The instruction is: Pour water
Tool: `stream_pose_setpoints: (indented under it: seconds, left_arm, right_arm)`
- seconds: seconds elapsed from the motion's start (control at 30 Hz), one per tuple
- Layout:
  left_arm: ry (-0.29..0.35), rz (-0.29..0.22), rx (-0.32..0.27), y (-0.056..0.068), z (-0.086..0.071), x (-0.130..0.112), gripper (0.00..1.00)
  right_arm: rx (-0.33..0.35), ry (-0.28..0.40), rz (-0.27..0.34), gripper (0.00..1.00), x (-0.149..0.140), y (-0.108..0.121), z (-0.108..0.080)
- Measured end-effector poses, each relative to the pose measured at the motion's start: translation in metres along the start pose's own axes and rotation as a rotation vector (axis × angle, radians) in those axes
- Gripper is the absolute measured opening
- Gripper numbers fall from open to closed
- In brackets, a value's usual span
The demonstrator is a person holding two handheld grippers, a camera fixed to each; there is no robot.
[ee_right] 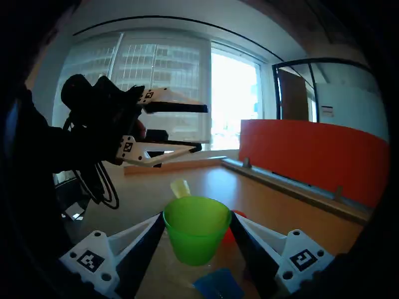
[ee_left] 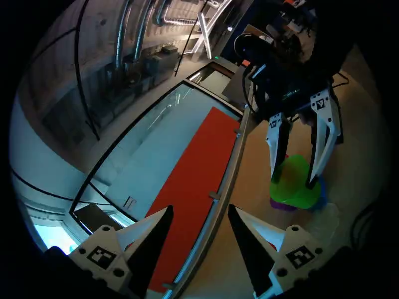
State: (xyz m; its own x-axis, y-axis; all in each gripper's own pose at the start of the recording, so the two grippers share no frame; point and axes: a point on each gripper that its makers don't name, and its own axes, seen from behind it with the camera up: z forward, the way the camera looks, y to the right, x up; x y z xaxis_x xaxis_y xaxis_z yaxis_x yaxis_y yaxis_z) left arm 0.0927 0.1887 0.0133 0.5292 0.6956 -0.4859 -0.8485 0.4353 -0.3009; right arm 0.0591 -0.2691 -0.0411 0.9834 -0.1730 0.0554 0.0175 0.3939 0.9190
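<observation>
We take the green cup (ee_right: 196,239) as the reference for all positions.

1. The wooden table (ee_right: 279,209) lies under the cup and extends away from it on all sides.
2. The orange partition (ee_right: 314,154) stands along the table edge, well apart from the cup. A metal rail (ee_right: 299,187) runs along the foot of the partition, on the side that faces the cup.
3. In the right gripper view, the right gripper (ee_right: 197,219) has one finger on each side of the cup. Both fingers press against the cup wall just below the rim, so the jaws are clamped on the cup. The left gripper view shows the same grip from farther off (ee_left: 294,182).
4. The left gripper (ee_left: 199,207) is well apart from the cup. Its jaws stand wide apart with nothing between them. In the right gripper view we see it above and beyond the cup.
5. The cup is upright, with its mouth open toward the right gripper's camera. We cannot tell whether it holds water.
6. A blue item (ee_right: 217,285) lies just below the cup and a red item (ee_right: 230,234) just behind it. A purple item (ee_left: 280,204) shows just beneath the cup.
</observation>
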Motion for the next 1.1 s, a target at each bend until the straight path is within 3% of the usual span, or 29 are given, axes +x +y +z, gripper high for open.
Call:
stream_pose_setpoints:
  seconds: [0.3, 1.1]
  left_arm:
    - [-0.003, -0.003, -0.005, 0.007, -0.003, -0.003, 0.8]
    - [-0.007, -0.013, 0.022, -0.001, -0.012, -0.002, 0.8]
  right_arm:
    - [-0.005, 0.003, 0.005, 0.95, 0.0, 0.002, 0.004]
    - [-0.01, 0.013, -0.007, 0.95, 0.005, -0.005, 0.004]
